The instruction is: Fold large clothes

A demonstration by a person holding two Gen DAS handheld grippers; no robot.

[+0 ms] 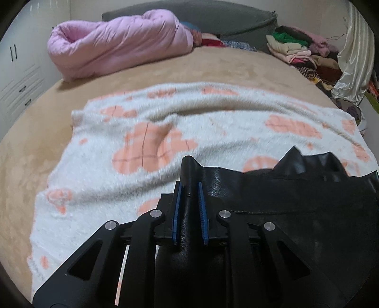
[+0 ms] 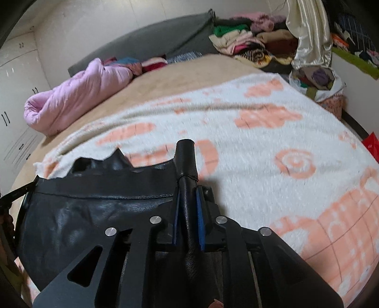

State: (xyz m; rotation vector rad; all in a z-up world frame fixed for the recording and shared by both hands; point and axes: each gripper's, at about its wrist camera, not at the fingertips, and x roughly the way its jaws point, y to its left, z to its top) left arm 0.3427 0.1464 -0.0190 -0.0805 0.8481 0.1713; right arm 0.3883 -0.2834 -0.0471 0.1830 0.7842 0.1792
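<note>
A black leather-like garment (image 1: 296,196) hangs stretched between my two grippers above a white blanket with salmon flower shapes (image 1: 154,118). My left gripper (image 1: 190,187) is shut on a bunched fold at the garment's left edge, which sticks up between the blue pads. My right gripper (image 2: 188,189) is shut on a rolled fold at the garment's (image 2: 94,213) right edge. The waistband-like seam runs level between them, with a crumpled part poking up along the top edge. The blanket (image 2: 260,142) lies spread over the bed.
A tan bed sheet (image 1: 213,64) shows beyond the blanket. A rolled pink quilt (image 1: 118,45) lies at the far left by a grey headboard (image 1: 213,16). Stacked folded clothes (image 1: 300,52) and a cream satin cloth (image 1: 353,59) crowd the far right. White cabinets (image 1: 19,71) stand left.
</note>
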